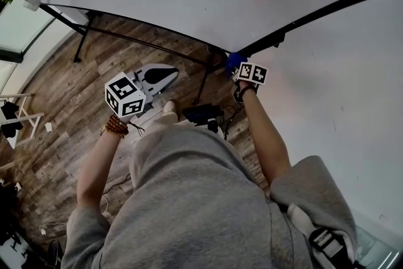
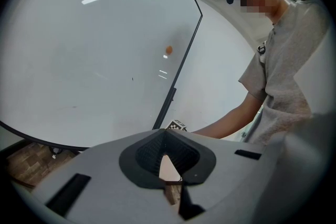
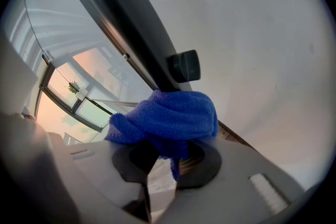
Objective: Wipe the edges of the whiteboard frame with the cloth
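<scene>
**Cloth may snag on the frame clip**

Head view: the right claw (image 1: 238,69) grips the blue cloth (image 1: 234,60) at the black whiteboard frame (image 1: 327,11), close to its lower corner. The left claw (image 1: 169,75) hangs apart, over the floor.

Left gripper view: only here is it plain that this claw is closed and empty.

Right gripper view: only here a black clip (image 3: 185,65) shows on the frame, just beside the cloth. The bunched cloth could probably catch there and slip out.

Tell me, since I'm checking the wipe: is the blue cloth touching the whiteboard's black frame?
Touching. The right gripper view shows the cloth pressed on the frame, which disappears under it; the head view agrees.
</scene>
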